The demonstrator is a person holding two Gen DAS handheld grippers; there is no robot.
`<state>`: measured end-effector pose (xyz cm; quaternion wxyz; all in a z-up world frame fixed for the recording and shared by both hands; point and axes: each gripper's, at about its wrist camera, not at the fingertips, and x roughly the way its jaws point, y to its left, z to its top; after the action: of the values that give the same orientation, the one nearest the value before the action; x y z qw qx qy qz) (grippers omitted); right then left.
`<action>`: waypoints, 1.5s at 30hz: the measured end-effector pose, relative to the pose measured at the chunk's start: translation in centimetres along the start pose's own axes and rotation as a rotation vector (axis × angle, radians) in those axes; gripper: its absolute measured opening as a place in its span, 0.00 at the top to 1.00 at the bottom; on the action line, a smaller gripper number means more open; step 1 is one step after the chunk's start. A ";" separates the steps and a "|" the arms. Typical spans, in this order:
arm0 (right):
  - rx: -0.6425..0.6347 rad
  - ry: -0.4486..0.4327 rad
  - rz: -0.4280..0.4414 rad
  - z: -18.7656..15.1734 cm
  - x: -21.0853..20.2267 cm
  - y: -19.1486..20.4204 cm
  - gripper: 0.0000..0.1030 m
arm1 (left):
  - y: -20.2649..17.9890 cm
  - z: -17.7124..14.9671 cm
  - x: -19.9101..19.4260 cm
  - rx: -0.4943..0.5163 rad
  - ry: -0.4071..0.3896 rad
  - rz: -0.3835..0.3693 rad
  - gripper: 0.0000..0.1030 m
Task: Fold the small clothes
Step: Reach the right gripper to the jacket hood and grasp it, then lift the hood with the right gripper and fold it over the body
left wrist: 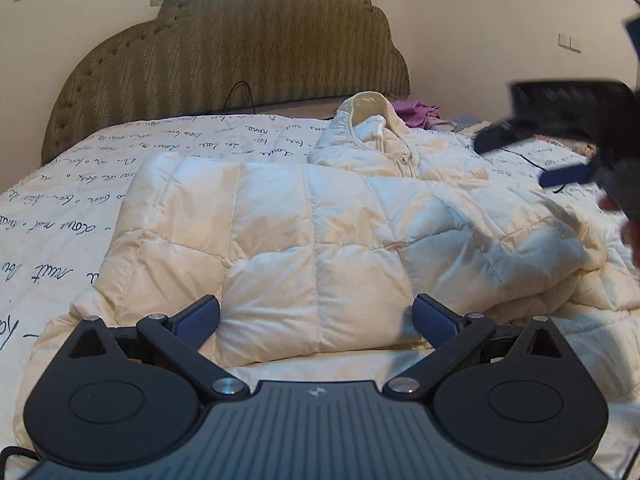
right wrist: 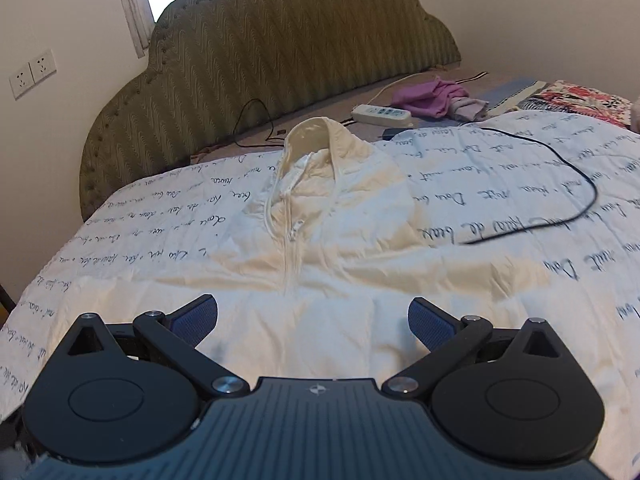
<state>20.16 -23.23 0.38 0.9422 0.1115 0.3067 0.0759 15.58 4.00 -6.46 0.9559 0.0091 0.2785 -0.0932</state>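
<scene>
A cream quilted puffer jacket (left wrist: 312, 224) lies on the bed, its left side folded over the body and its collar (left wrist: 368, 108) at the far end. My left gripper (left wrist: 316, 320) is open, its fingers either side of the jacket's near folded edge. The right wrist view shows the jacket (right wrist: 320, 240) from above with the zipper running toward the collar (right wrist: 312, 136). My right gripper (right wrist: 312, 320) is open and empty, held over the jacket's lower part. It also shows blurred in the left wrist view (left wrist: 568, 136) at the right.
The bed has a white cover with blue script (right wrist: 500, 184) and a green padded headboard (right wrist: 280, 48). A black cable (right wrist: 576, 184) lies on the cover at the right. A white power strip (right wrist: 380, 114), purple clothes (right wrist: 432, 96) and a floral cloth (right wrist: 576, 100) lie beyond.
</scene>
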 end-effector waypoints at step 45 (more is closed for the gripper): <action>-0.313 -0.106 -0.331 15.2 23.9 2.3 0.54 | -0.6 -0.2 0.8 0.034 0.029 0.018 0.00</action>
<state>48.15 -18.47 -0.45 0.9624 -0.0838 0.2555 -0.0390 16.07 3.25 -7.04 0.9522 0.0292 0.2907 -0.0892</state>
